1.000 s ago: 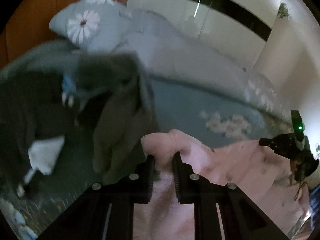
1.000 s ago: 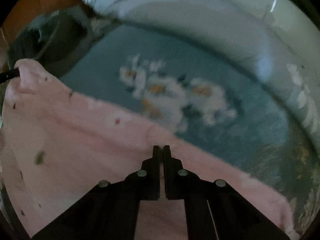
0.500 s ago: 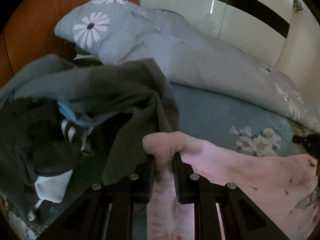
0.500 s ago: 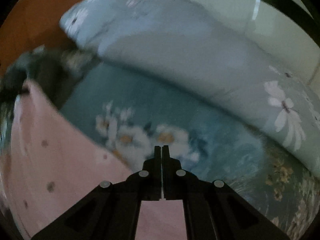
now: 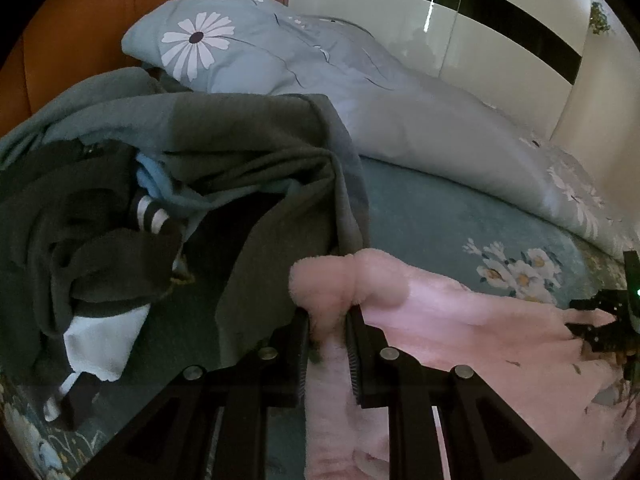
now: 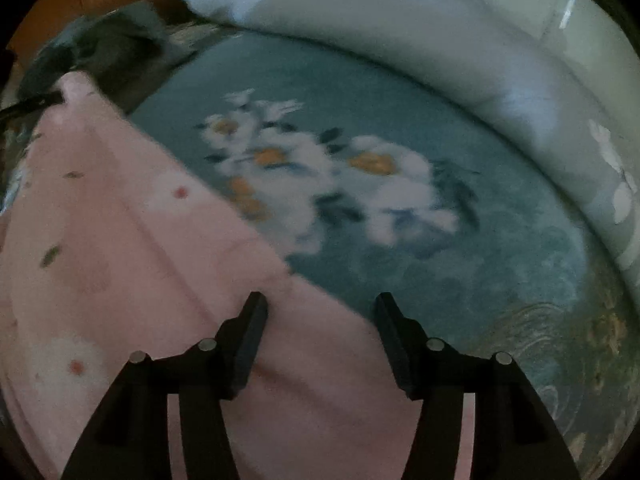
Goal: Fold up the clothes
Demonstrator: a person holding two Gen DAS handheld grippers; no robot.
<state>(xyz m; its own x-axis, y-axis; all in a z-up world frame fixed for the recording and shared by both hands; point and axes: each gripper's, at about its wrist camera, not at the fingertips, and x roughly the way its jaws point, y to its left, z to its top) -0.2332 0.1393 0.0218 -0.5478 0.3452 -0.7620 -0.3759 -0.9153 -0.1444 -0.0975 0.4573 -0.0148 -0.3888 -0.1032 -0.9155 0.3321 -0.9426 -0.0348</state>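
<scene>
left tool (image 5: 328,316) pinches pink garment (image 5: 460,332); right tool (image 6: 320,312) spread above it.

Pink speckled garment (image 5: 460,332) spread flat on bed, one corner bunched.

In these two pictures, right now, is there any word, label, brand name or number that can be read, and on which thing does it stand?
None. The pink garment, held by the left gripper, shows only small printed flecks and flowers. The bedsheet and the pillow carry flower prints, no lettering. The dark clothes pile shows stripes, no label.
</scene>
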